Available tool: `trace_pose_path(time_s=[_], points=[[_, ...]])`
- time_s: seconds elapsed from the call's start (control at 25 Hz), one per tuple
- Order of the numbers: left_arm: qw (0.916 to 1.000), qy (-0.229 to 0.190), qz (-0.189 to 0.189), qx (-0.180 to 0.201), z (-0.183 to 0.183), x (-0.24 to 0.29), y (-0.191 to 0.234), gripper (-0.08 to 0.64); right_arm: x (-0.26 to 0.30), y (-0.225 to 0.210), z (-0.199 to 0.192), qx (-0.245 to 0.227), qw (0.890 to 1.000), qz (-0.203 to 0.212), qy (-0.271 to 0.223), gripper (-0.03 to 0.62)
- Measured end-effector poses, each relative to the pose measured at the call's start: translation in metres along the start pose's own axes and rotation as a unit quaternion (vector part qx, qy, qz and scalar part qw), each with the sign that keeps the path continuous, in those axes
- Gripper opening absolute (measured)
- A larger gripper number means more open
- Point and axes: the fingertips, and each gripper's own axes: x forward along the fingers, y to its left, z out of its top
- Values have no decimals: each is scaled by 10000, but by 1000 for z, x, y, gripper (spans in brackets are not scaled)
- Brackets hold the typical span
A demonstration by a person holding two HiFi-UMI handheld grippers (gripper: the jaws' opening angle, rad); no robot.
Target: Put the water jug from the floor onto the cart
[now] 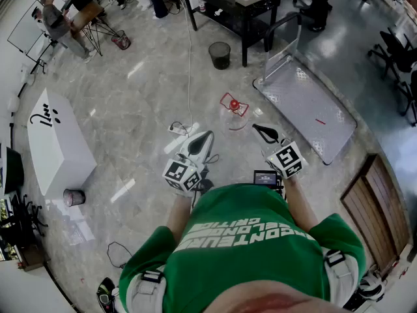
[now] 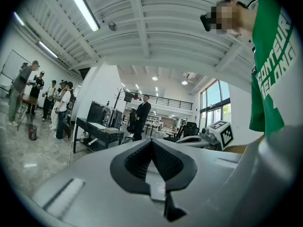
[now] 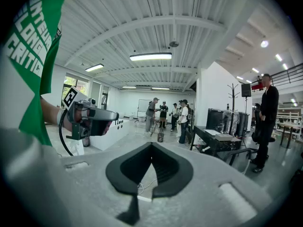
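Observation:
The water jug [image 1: 233,108], clear with a red cap and handle, stands on the marble floor ahead of me. To its right lies the flat metal cart [image 1: 313,113], its upright handle at the far end. My left gripper [image 1: 201,140] is held at waist height, short of the jug and to its left, jaws shut and empty. My right gripper [image 1: 264,132] hangs just right of the jug and nearer to me, also shut with nothing in it. The left gripper view shows its own jaws [image 2: 152,143] closed, and the right gripper view shows the same [image 3: 151,146]. Neither gripper view shows the jug.
A black bin [image 1: 220,55] and a black table [image 1: 228,8] stand beyond the jug. A white box [image 1: 55,145] lies at left with a small can [image 1: 73,197] near it. A power strip with cable [image 1: 179,129] is on the floor. A wooden panel [image 1: 374,204] lies at right. People stand far left [image 1: 62,21].

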Motion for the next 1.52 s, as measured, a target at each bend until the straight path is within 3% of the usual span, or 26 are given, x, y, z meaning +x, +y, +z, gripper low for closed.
trace_pose_path(time_s=[0.68,1.04,1.28,1.52], points=[[9997,-77,165,-168,-29,19,-64,17,-70,-16,-28,45,10000,84,12,-8],[9975,-283,41,-653,-32,20,-102,15,-102,-25,-47,309,9994,166,45,-8],[9977,-177,22,-652,-38,11,-95,15,-89,-22,-50,411,9990,180,-2,-8],[9972,-233,-64,-712,-38,34,-65,15,-71,-44,-43,280,9996,67,-19,-8]])
